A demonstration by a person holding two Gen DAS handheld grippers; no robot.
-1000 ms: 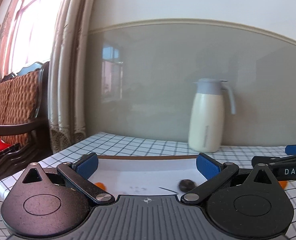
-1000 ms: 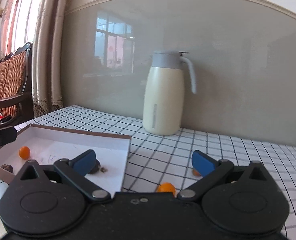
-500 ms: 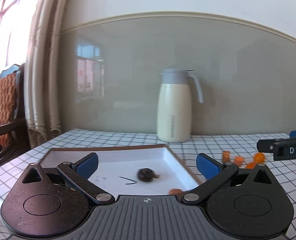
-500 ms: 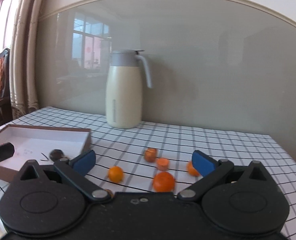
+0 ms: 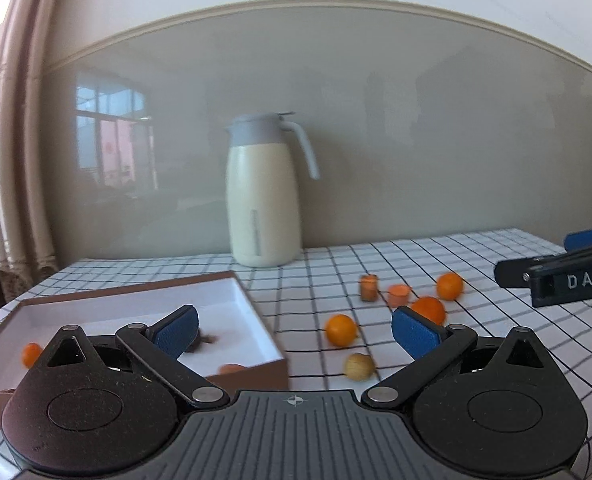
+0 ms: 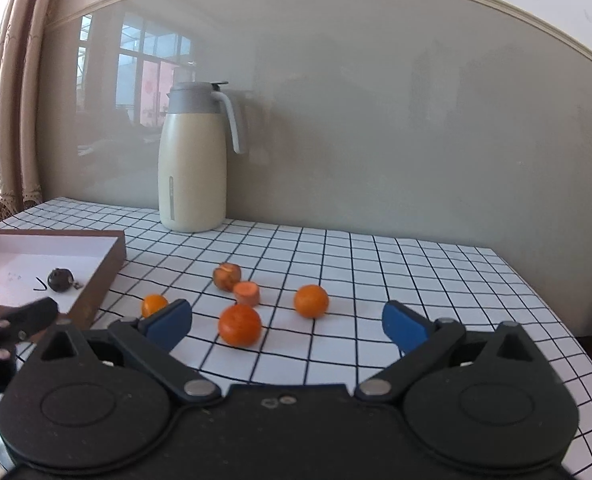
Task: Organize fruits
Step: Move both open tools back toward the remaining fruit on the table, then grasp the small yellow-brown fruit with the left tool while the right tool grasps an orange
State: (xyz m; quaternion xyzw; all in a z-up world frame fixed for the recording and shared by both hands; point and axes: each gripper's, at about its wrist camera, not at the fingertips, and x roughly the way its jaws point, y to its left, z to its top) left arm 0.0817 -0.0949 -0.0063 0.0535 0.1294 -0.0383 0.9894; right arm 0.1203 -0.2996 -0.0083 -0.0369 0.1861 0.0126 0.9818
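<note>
Several small oranges lie loose on the checked tablecloth: one (image 6: pixel 240 324) nearest my right gripper, one (image 6: pixel 311 300) further right, one (image 6: pixel 154 305) near the box. A carrot chunk (image 6: pixel 246 293) and a brownish piece (image 6: pixel 226 276) lie behind them. A pale round fruit (image 5: pixel 359 366) lies in the left wrist view. The brown box (image 5: pixel 274 368) with a white inside holds a small orange (image 5: pixel 31 353) and a dark fruit (image 6: pixel 60 279). My left gripper (image 5: pixel 294 330) is open and empty at the box's right end. My right gripper (image 6: pixel 286 326) is open and empty before the oranges.
A cream thermos jug (image 6: pixel 193 160) with a grey lid stands at the back by the wall. The table's right edge (image 6: pixel 555 320) drops off past the fruit. A curtain (image 5: pixel 12 160) hangs at the far left.
Both grippers have swung to the right, from over the box towards the loose oranges. The jug and box have shifted left in both views. Both stay open.
</note>
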